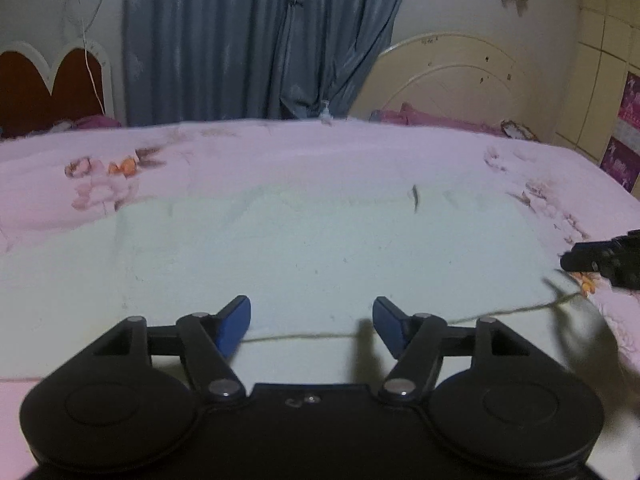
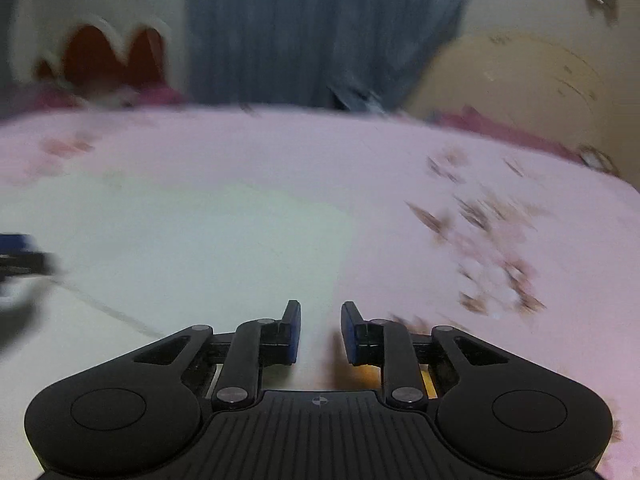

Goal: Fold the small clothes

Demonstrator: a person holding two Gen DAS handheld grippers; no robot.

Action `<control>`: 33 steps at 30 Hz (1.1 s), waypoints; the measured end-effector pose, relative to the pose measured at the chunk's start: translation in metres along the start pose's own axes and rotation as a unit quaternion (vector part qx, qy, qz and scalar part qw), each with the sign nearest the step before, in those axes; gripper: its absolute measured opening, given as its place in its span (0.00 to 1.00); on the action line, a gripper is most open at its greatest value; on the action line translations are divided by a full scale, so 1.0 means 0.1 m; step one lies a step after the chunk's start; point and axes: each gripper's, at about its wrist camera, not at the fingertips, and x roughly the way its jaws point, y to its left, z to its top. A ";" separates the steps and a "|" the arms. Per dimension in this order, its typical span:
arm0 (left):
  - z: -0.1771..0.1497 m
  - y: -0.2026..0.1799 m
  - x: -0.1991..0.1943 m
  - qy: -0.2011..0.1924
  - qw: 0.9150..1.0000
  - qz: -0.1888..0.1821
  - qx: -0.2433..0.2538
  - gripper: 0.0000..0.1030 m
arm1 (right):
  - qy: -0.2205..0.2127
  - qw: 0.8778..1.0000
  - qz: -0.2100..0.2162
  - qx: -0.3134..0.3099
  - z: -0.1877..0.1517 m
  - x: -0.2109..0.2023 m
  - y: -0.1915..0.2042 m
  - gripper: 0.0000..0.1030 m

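The left gripper [image 1: 311, 322] hangs low over the bed with its blue-padded fingers [image 1: 236, 322] spread well apart and nothing caught between them; a thin thread [image 1: 304, 336] runs across the gap just beyond the pads and trails off to the right, though whether it touches a pad is hard to tell. Under and ahead of those fingers lies the garment [image 1: 320, 248], a pale mint-white cloth spread flat on the bed and reaching from the near edge of the view to about the middle of the cover; a small dark mark [image 1: 415, 198] sits near its far right part. The right gripper [image 2: 320, 330] has its jaws much closer together, a narrow gap between the blue pads [image 2: 294, 330], and no cloth is pinched there; it hovers at the garment's [image 2: 180, 248] right edge, where the pale cloth meets the bedcover. In the left wrist view the other gripper's black tip [image 1: 600, 258] shows at the far right. The right wrist view is smeared with blur. The pink bedcover [image 1: 280, 148] with its flower print surrounds the garment on every side; past it stand a blue-grey curtain [image 1: 248, 40], a cream arched headboard [image 1: 452, 76] to the right and a red headboard with white trim [image 1: 52, 80] to the left.
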 end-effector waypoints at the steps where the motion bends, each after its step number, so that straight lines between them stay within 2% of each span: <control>1: -0.02 -0.01 0.03 0.008 1.000 0.002 0.003 0.64 | 0.007 1.000 0.005 -0.014 -0.04 0.00 0.09 0.22; 2: -0.03 -0.02 0.06 0.013 1.000 0.006 0.008 0.64 | 0.026 0.999 -0.002 -0.023 -0.08 0.07 0.14 0.22; 4: -0.03 -0.03 0.04 0.017 1.000 0.010 0.015 0.64 | 0.061 0.997 -0.044 -0.014 -0.27 0.24 0.03 0.22; 6: -0.01 -0.01 -0.03 0.009 1.000 0.012 0.019 0.64 | 0.058 0.997 -0.028 0.033 -0.31 0.16 -0.11 0.23; 8: -0.04 0.05 -0.06 0.004 1.000 0.013 0.015 0.69 | 0.046 0.998 -0.039 0.024 -0.25 0.04 -0.05 0.22; 10: -0.09 0.10 -0.01 0.023 1.000 0.012 0.004 0.69 | 0.014 0.999 -0.028 0.036 -0.18 -0.08 0.05 0.22; 12: -0.13 0.12 -0.01 0.018 1.000 0.008 0.007 0.70 | 0.004 0.999 -0.021 0.044 -0.16 -0.06 0.09 0.22; 14: -0.12 0.11 -0.02 0.021 1.000 0.008 0.013 0.70 | 0.060 0.997 -0.044 0.037 -0.19 0.22 0.11 0.22; 16: -0.09 0.14 -0.08 0.026 1.000 0.005 0.006 0.70 | 0.064 0.996 -0.054 0.032 -0.17 0.25 0.14 0.23; 17: -0.09 0.19 -0.14 0.021 1.000 0.007 -0.003 0.72 | 0.067 0.995 -0.055 0.041 -0.13 0.20 0.14 0.23; 18: -0.10 0.26 -0.21 0.013 1.000 0.014 -0.012 0.84 | 0.052 0.996 -0.052 0.053 -0.10 0.12 0.15 0.23; 19: -0.13 0.35 -0.30 0.004 0.999 0.027 -0.026 0.92 | 0.035 0.996 -0.051 0.062 -0.08 0.05 0.15 0.23; 20: -0.16 0.44 -0.38 -0.002 0.998 0.038 -0.039 0.92 | 0.025 0.996 -0.054 0.070 -0.07 -0.02 0.15 0.33; 21: -0.19 0.57 -0.47 -0.006 0.997 0.045 -0.056 0.90 | 0.017 0.995 -0.057 0.076 -0.08 -0.09 0.18 0.61; 22: -0.24 0.74 -0.58 -0.009 0.995 0.054 -0.078 0.87 | 0.004 0.996 -0.045 0.082 -0.06 -0.15 0.24 0.67; 23: -0.30 0.90 -0.68 -0.012 0.993 0.064 -0.100 0.84 | 0.000 0.996 -0.028 0.086 -0.05 -0.17 0.26 0.67; 25: -0.44 1.32 -0.89 -0.016 0.984 0.087 -0.156 0.70 | 0.005 0.997 -0.013 0.080 -0.05 -0.17 0.38 0.67; 28: -0.66 2.02 -1.17 -0.028 0.959 0.135 -0.248 0.60 | 0.008 0.998 0.006 0.065 -0.06 -0.16 0.60 0.67; 30: -0.81 2.50 -1.40 -0.050 0.932 0.161 -0.322 0.57 | 0.009 0.998 0.010 0.066 -0.07 -0.13 0.73 0.67; 32: -0.93 2.88 -1.56 -0.077 0.906 0.172 -0.380 0.56 | 0.015 0.997 0.013 0.077 -0.04 -0.07 0.81 0.67; 33: -0.99 3.07 -1.62 -0.090 0.893 0.170 -0.407 0.51 | 0.015 0.996 0.017 0.086 -0.02 -0.05 0.83 0.67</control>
